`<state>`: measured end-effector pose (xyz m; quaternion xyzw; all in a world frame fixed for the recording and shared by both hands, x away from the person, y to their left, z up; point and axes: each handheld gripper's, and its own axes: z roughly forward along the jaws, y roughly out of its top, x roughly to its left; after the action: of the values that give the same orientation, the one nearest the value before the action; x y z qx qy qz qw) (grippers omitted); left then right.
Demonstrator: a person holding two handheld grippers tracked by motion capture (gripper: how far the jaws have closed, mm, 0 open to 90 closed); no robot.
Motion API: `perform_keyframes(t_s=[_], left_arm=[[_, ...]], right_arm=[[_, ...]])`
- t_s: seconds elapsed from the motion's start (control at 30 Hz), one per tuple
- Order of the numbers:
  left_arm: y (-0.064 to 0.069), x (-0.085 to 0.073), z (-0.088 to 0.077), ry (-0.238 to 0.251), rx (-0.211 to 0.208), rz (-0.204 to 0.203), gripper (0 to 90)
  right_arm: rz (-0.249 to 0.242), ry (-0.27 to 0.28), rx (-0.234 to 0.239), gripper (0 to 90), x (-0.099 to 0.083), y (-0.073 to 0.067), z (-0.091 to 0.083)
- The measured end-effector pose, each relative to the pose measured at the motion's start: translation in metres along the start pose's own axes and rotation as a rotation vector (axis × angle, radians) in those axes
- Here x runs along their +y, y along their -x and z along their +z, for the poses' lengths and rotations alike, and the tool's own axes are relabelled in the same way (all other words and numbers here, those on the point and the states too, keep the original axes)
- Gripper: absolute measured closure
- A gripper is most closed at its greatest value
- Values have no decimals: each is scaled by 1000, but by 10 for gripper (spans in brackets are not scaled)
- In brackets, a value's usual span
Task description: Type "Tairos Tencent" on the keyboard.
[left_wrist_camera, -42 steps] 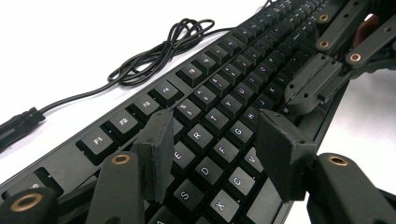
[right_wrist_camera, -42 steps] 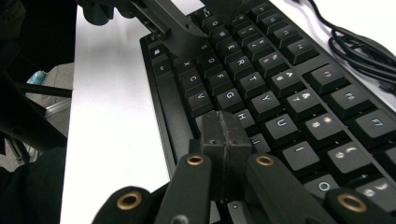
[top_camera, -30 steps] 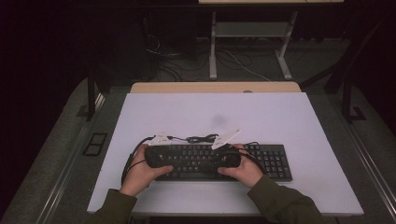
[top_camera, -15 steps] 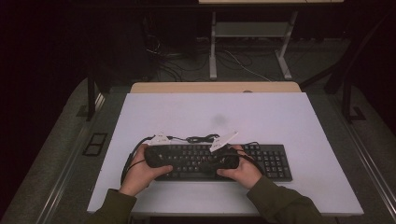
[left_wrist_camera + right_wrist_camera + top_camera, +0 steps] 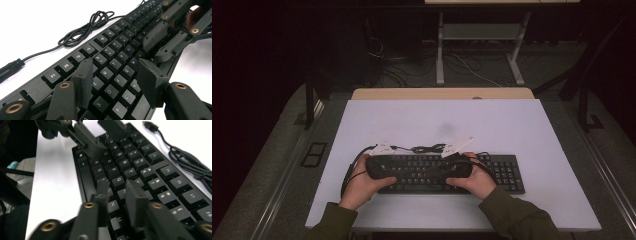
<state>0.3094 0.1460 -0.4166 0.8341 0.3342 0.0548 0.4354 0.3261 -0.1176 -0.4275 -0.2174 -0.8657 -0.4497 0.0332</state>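
Hovering over the keyboard point(image 5: 507, 172), left gripper point(image 5: 113, 80) fingers wide — right gripper point(image 5: 117, 192) fingers just opening, both empty.

Both forearms come up from the near edge of the keyboard point(image 5: 507, 172), sleeves covering them to the wrists, and bend inward toward each other. The left hand point(image 5: 362, 186) holds the left gripper point(image 5: 115, 75) low over the left end of the keyboard, its two black jaws spread wide with nothing gripped between them. The right hand point(image 5: 474, 181) holds the right gripper point(image 5: 117, 190) low over the middle of the keyboard; its jaws have just been opening and stand partly apart, gripping nothing. The two grippers point at each other, tips close together.
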Motion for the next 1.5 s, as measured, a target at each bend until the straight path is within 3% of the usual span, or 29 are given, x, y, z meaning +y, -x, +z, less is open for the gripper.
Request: perform_keyframes(t_s=[0.37, 0.57, 0.73, 1.07, 1.2, 1.5], left_arm=[[2, 1, -1, -1, -5, 6, 465], [5, 1, -1, -3, -20, 9, 474], [8, 1, -1, 6, -33, 3, 482], [13, -1, -1, 6, -46, 15, 490], [15, -4, -2, -3, -53, 10, 523], [17, -11, -2, -29, -65, 4, 778]], right_arm=[[-3, 59, -38, 595, 3, 2, -16], [33, 80, -61, 604, 2, 7, -23], [41, 72, -55, 655, 0, 12, -25], [33, 58, -72, 636, -1, 16, -26], [38, 57, -79, 618, -1, 17, -27], [38, 65, -91, 580, -1, 17, -28]])
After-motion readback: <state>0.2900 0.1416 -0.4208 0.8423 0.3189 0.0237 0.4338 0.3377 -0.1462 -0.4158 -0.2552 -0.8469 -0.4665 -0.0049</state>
